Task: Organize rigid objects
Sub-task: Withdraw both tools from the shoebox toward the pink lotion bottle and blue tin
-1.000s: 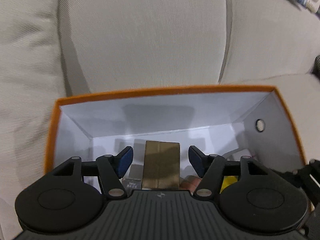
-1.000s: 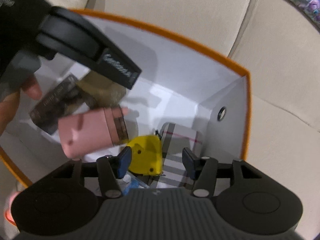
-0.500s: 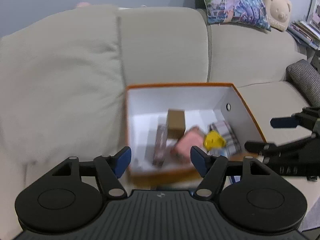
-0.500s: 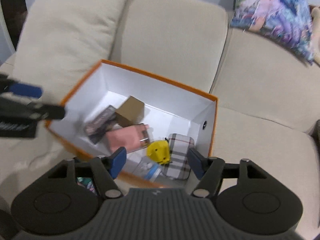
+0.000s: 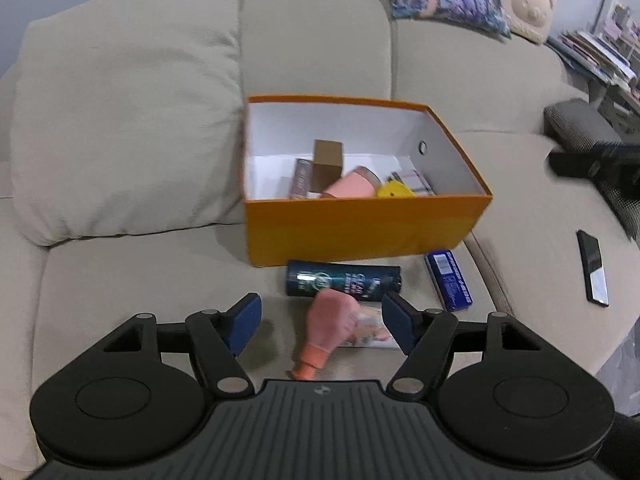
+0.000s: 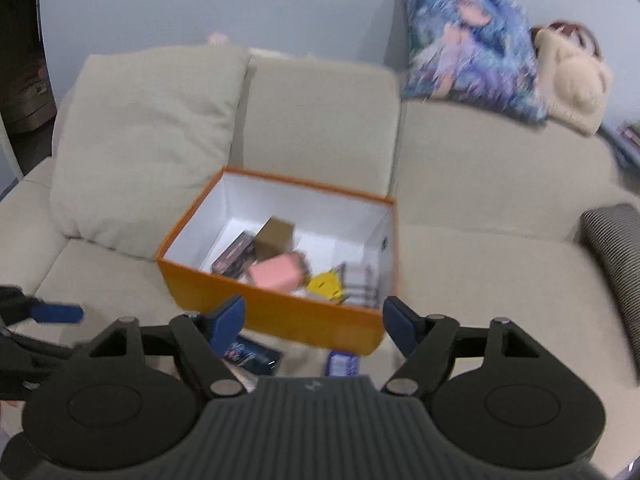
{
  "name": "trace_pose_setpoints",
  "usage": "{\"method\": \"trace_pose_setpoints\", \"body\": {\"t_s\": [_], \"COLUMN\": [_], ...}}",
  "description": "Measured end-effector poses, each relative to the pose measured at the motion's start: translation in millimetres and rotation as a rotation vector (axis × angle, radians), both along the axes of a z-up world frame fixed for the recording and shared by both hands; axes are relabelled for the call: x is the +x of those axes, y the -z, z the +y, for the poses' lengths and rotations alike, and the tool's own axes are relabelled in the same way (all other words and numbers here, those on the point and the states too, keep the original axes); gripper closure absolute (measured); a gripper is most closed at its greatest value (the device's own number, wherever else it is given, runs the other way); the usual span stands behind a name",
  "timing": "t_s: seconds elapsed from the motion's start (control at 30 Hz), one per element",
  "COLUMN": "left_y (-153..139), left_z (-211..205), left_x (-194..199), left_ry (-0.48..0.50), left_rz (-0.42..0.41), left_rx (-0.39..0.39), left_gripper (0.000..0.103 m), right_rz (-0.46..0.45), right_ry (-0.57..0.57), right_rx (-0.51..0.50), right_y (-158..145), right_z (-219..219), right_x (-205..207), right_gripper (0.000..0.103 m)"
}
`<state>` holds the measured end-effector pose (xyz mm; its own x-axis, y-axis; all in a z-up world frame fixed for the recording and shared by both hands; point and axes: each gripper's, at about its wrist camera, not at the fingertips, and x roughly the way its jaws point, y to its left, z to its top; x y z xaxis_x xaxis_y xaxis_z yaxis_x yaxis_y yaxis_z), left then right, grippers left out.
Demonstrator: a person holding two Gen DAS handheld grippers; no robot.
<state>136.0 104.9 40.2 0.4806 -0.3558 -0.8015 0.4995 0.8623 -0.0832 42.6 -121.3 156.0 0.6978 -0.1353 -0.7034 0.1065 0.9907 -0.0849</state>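
An orange box [image 5: 360,224] with a white inside sits on the beige sofa; it also shows in the right wrist view [image 6: 280,312]. Inside lie a brown carton [image 5: 328,162], a pink case [image 5: 352,188], a yellow piece [image 5: 394,191] and a checked pouch [image 5: 416,180]. In front of the box lie a dark bottle [image 5: 344,280], a blue box [image 5: 448,280] and a pink tube [image 5: 326,330] on a flat packet. My left gripper [image 5: 322,326] is open and empty above the pink tube. My right gripper [image 6: 314,322] is open and empty, held back from the box.
A big beige cushion [image 5: 120,120] leans left of the box. A black phone [image 5: 592,272] lies on the right seat. A patterned pillow [image 6: 468,72] and a plush bear [image 6: 572,76] rest on the sofa back. A striped cushion [image 6: 616,248] is at the right.
Both grippers have pulled back and up from inside the orange box. The items on the seat in front of the box have come into view.
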Motion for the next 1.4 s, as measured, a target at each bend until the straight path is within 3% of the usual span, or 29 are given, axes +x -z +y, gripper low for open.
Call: {"method": "trace_pose_setpoints", "body": {"t_s": [0.17,0.27,0.37,0.53,0.7,0.9,1.4], "left_y": [21.8,43.8,65.5,96.2,114.8,136.7,153.0], "left_z": [-25.6,-32.1,-31.4,-26.8,-30.8,-28.7,-19.3], "left_x": [4.2,5.9,12.8,25.0,28.4,31.7,36.7], "left_ry": [0.024,0.008,-0.021,-0.037,-0.003,0.016,-0.055], "left_rz": [0.0,0.024,0.062,0.109,0.098,0.103,0.093], "left_rx": [0.043,0.056,0.052,0.045,0.084,0.087,0.0], "left_gripper": [0.021,0.021,0.022,0.024,0.026,0.026,0.027], "right_rz": [0.014,0.128,0.24,0.318,0.334,0.347,0.365], "right_ry": [0.102,0.086,0.11,0.127,0.146,0.154,0.193], "right_rx": [0.07,0.183,0.221,0.269,0.306,0.307,0.283], "right_y": [23.0,68.5,122.1,175.9,203.1,214.7,244.1], "right_z": [-50.6,-72.0,-77.4,-69.6,-65.2,-64.5,-67.4], "right_x": [0.2,14.3,29.9,50.7,60.1,63.5,75.5], "right_gripper": [0.025,0.028,0.032,0.034,0.034,0.034,0.033]}}
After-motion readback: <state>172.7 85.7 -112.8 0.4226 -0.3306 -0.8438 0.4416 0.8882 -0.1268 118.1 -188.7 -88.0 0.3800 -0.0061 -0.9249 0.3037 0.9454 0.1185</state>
